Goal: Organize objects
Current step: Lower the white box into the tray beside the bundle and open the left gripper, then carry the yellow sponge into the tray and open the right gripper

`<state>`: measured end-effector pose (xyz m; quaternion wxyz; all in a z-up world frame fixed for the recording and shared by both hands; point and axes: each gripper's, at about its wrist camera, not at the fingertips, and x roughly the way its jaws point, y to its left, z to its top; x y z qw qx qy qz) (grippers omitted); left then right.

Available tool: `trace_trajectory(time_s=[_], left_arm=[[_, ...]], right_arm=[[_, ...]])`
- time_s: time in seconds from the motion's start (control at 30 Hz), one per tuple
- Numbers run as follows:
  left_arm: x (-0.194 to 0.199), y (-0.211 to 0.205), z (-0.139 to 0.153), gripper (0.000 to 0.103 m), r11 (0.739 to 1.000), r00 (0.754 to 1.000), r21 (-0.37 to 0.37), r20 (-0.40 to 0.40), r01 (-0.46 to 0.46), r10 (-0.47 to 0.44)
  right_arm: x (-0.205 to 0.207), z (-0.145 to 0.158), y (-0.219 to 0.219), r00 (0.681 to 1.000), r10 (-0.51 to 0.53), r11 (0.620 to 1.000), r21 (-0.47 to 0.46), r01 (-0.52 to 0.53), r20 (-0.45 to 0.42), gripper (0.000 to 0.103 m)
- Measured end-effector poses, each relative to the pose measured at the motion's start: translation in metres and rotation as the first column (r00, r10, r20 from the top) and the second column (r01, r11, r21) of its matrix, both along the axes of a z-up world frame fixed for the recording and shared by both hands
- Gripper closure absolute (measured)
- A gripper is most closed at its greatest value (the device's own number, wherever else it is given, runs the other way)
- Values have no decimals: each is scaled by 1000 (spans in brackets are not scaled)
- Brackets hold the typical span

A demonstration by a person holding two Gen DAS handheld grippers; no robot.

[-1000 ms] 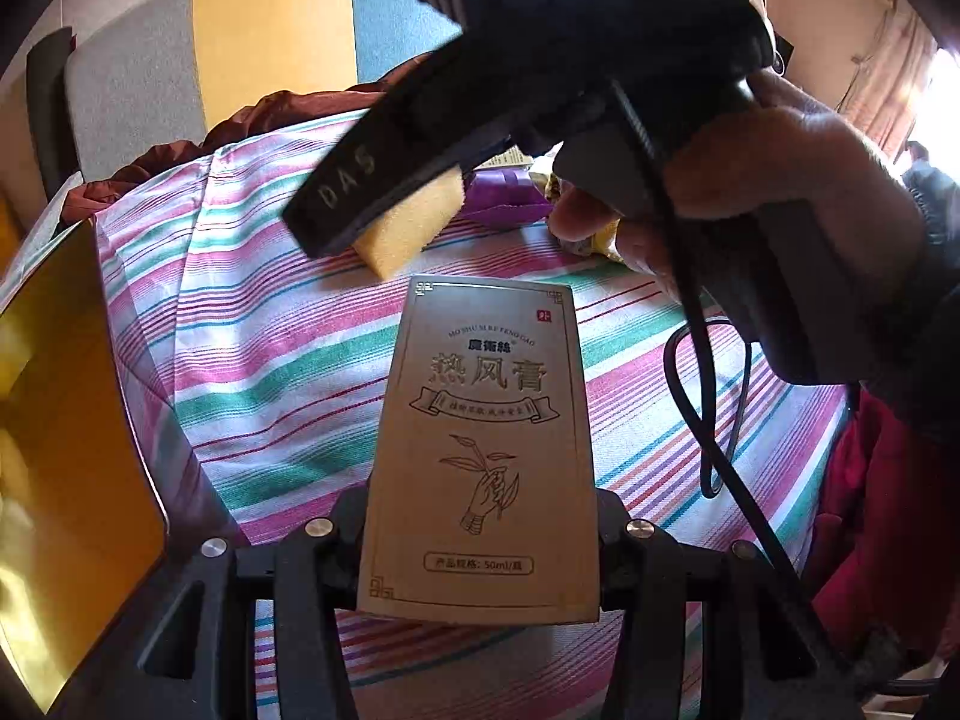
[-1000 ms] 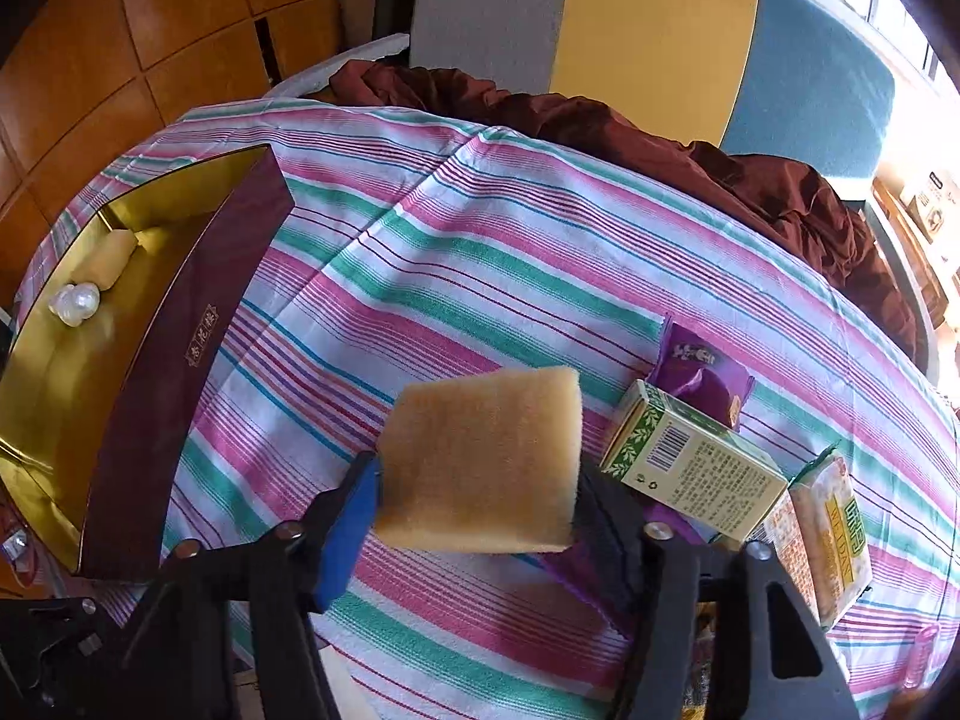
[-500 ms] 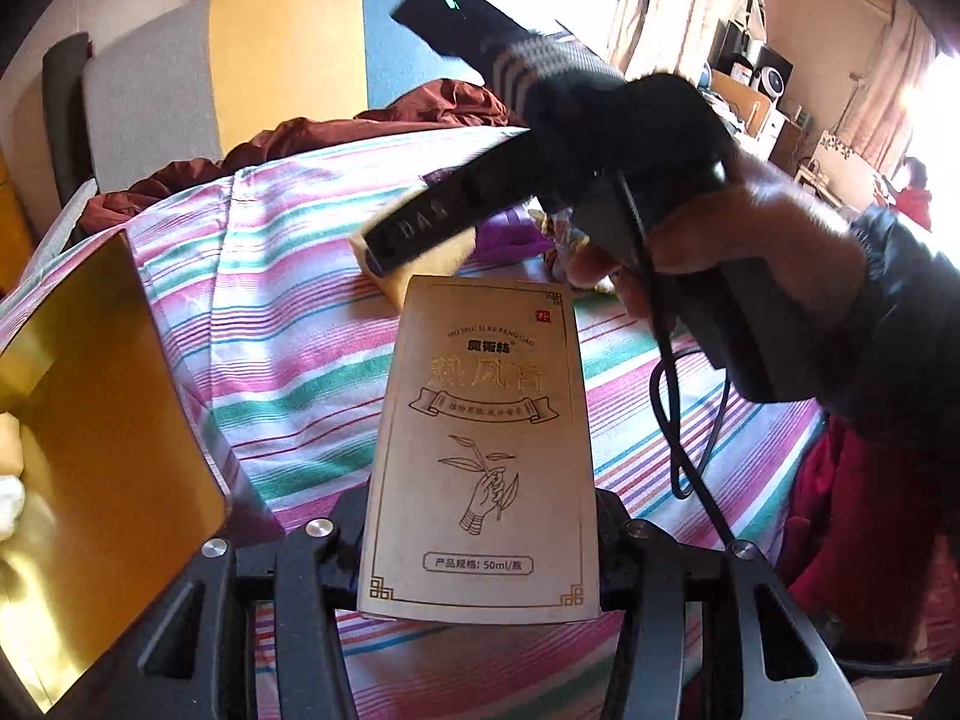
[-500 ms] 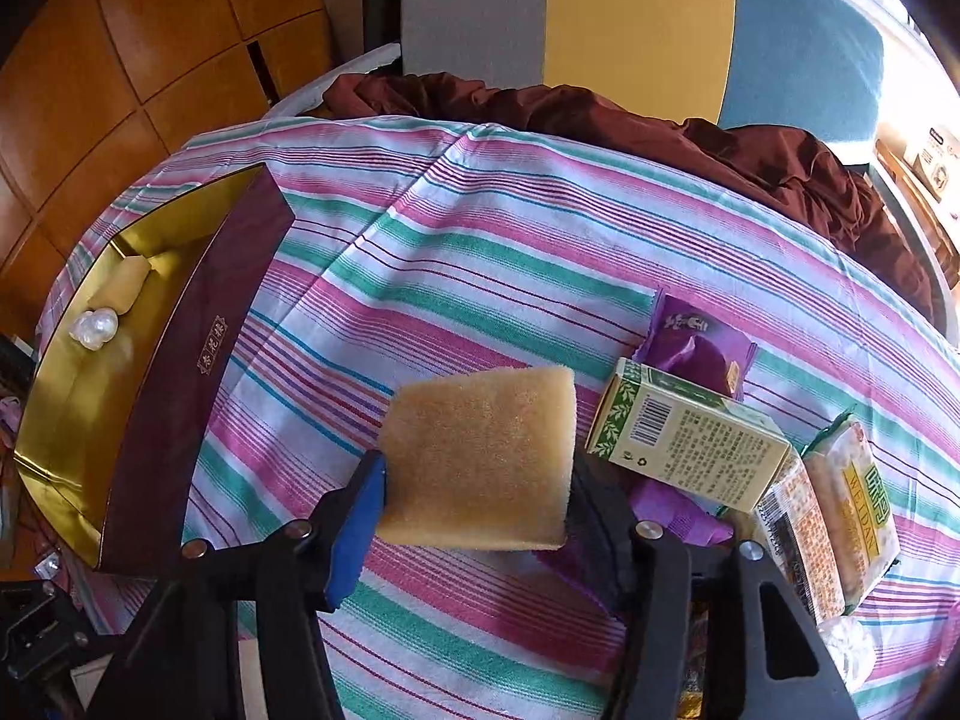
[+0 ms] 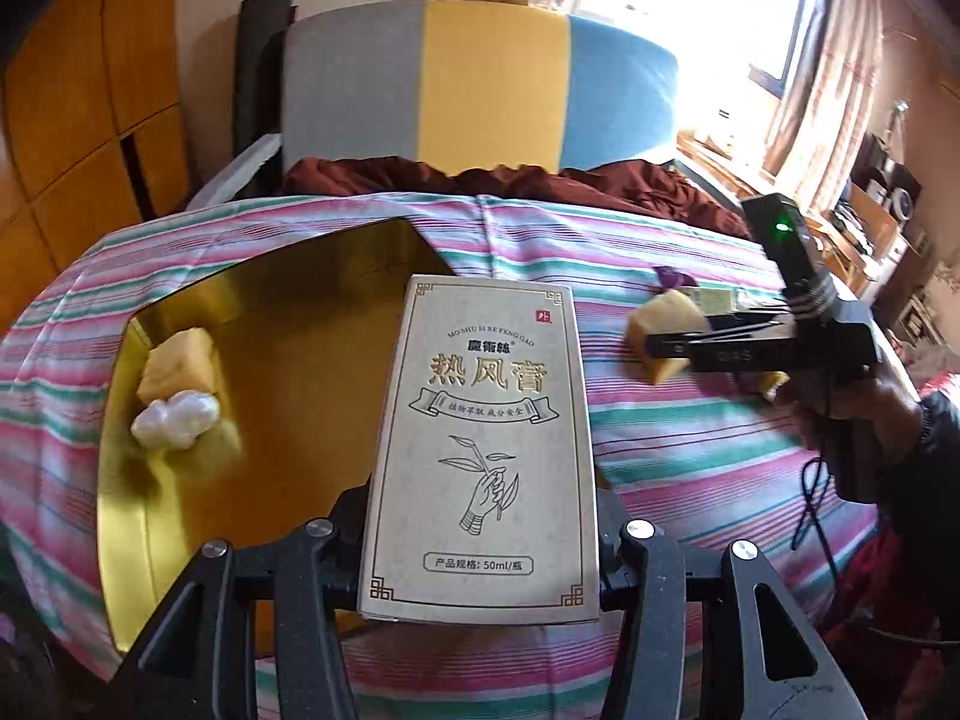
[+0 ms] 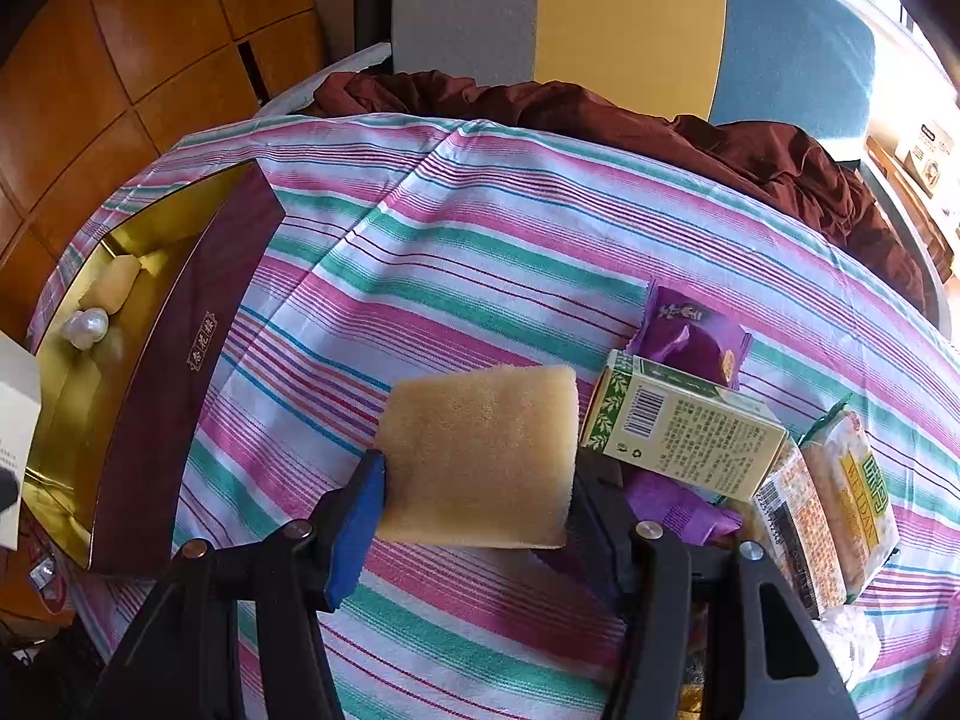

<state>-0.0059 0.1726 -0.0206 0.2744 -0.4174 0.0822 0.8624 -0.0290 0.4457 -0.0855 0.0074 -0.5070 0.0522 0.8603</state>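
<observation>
The left gripper [image 5: 480, 540], pinching a tall beige printed carton [image 5: 480, 450], had swung from beside the right gripper [image 6: 480, 516] to the gold-lined maroon gift box [image 5: 288, 324], ready for depositing; that gripper clamped a yellow sponge block [image 6: 480, 456].

My left gripper [image 5: 480, 546] sits at the bottom middle of its own picture, pinching a flat box [image 5: 480, 450] that stands up. My right gripper [image 6: 474, 516] squeezes a yellow sponge [image 6: 477, 456] at the bottom middle of its own view. My right hand [image 5: 864, 414] shows at the right edge, wrapped around its handle.
</observation>
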Motion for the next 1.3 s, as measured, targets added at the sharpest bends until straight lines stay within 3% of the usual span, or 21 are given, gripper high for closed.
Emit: trace_trajectory(time_s=[0.13, 0.27, 0.37, 0.6, 0.77, 0.93, 1.13, 1.3], left_arm=[[-17, -42, -11, 51, 988, 990, -63, 16, -138, 139], [-38, -81, -29, 51, 955, 956, -99, 63, -279, 286], [-49, -98, -37, 51, 935, 938, -125, 59, -331, 340], [-56, -108, -51, 51, 911, 921, -178, 55, -372, 386], [-52, -112, -50, 38, 903, 915, -184, 41, -389, 402], [-43, -112, -41, 38, 902, 917, -174, -10, -394, 398], [-39, -123, -26, 38, 887, 898, -136, -56, -441, 437], [-34, -130, -14, 32, 889, 893, -94, -75, -449, 443]], right_arm=[[0, -1, -2, 1000, -3, 1000, 10, 3, 1, 45], [0, -1, -3, 1000, -2, 1000, 18, 2, 0, 45], [0, -1, -3, 1000, -2, 1000, 19, 2, 1, 45], [0, -1, -3, 1000, -1, 1000, 21, 1, 0, 45], [0, 0, -5, 1000, 1, 1000, 30, -1, -8, 45], [2, 5, -5, 1000, -2, 1000, 21, 2, -29, 45], [8, 22, -7, 997, -8, 1000, -18, 7, -78, 45], [14, 44, -29, 992, 6, 997, -74, -15, -129, 45]])
